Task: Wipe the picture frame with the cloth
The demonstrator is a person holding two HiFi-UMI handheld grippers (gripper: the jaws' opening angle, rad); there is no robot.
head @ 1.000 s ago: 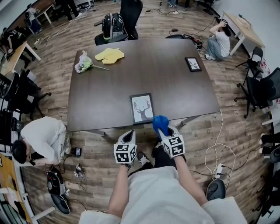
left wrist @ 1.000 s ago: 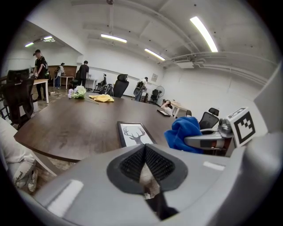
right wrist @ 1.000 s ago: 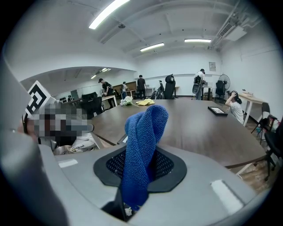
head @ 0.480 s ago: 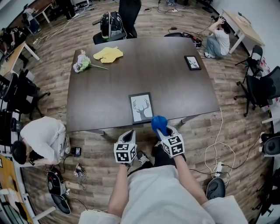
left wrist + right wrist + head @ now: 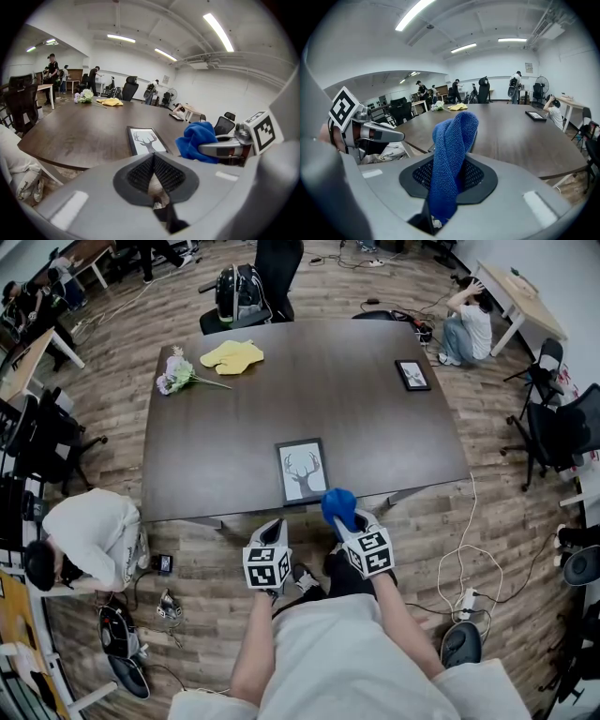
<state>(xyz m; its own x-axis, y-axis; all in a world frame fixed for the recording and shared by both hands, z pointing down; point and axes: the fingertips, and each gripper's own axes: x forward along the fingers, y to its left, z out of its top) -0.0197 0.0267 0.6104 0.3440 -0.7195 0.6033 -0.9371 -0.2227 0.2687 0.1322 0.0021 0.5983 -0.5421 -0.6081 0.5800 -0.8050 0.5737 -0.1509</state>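
Spanning the middle of the head view, a dark brown table [image 5: 234, 427] is seen on a wood-plank floor [image 5: 187, 568]. A person in a white top [image 5: 89, 535] is crouched on the floor off the table's near left corner, and a second person [image 5: 469, 324] is seated on the floor beyond the far right corner, beside a light wooden desk [image 5: 521, 296]. A black office chair [image 5: 279, 263] is set at the far edge, with a black backpack [image 5: 238, 294] just to its left. More black chairs [image 5: 562, 432] are grouped at the right, and a white cable [image 5: 464, 559] is trailed across the floor near them.

The picture frame [image 5: 304, 471], holding a deer print, is laid flat near the table's near edge, directly ahead of both grippers. A yellow cloth [image 5: 233, 356] and a bunch of flowers [image 5: 178, 377] are placed at the far left corner. A small dark frame [image 5: 413, 375] is laid towards the far right.

Both grippers are held just off the near edge. The left gripper [image 5: 274, 531] is shown with its jaws pressed together on nothing. The right gripper [image 5: 345, 524] is clamped on the blue cloth [image 5: 338, 505], which is bunched upright above the jaws. The cloth is held just beside the picture frame's near right corner and is seen apart from it in the left gripper view.
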